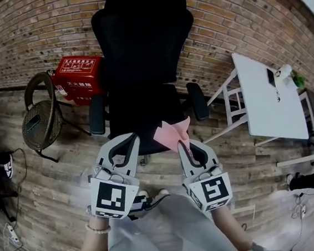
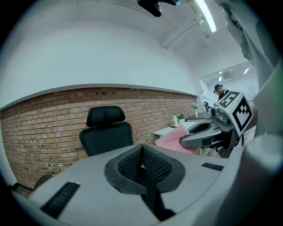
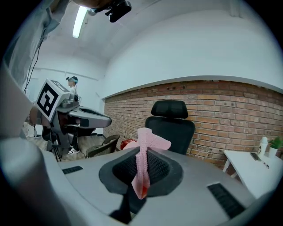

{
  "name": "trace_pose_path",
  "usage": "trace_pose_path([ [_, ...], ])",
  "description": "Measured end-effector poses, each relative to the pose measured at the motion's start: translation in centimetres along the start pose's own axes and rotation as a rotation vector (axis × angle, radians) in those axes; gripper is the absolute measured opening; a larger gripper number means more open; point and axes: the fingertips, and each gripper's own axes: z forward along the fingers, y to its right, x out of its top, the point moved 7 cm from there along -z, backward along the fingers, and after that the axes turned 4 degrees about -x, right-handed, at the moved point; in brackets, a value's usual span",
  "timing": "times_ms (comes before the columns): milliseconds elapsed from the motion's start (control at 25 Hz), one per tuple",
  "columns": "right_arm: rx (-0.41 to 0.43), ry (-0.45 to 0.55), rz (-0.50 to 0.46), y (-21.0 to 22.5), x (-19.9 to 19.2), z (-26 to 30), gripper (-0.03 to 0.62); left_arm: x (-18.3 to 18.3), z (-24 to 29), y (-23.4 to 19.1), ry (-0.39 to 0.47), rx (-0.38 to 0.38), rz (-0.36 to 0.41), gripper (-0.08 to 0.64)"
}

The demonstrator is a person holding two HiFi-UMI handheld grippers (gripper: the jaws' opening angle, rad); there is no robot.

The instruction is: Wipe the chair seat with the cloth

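step: approach, wipe not begun | right gripper (image 1: 188, 145) clamped on pink cloth (image 1: 172, 134), held by chair seat (image 1: 139, 115) front edge near its right corner | left gripper (image 1: 126, 142) jaws together, empty | next: lower cloth flat onto seat, sweep toward back edge

Red box (image 1: 78, 77), upper left of head view: white print on top, too small to read.

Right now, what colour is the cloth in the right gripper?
Pink; the cloth shows best in the right gripper view.
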Motion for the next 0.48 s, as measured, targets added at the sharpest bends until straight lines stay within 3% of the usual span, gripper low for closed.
trace_pose_path([
  [240,-0.051,0.006,0.010,-1.1,-0.9,2.1,0.055,-1.0,0.3,-1.3,0.025,-0.026,0.020,0.018],
  [480,-0.032,-0.008,0.011,-1.0,-1.4,3.7,0.055,-1.8,1.7,-2.2,0.017,-0.014,0.051,0.018],
])
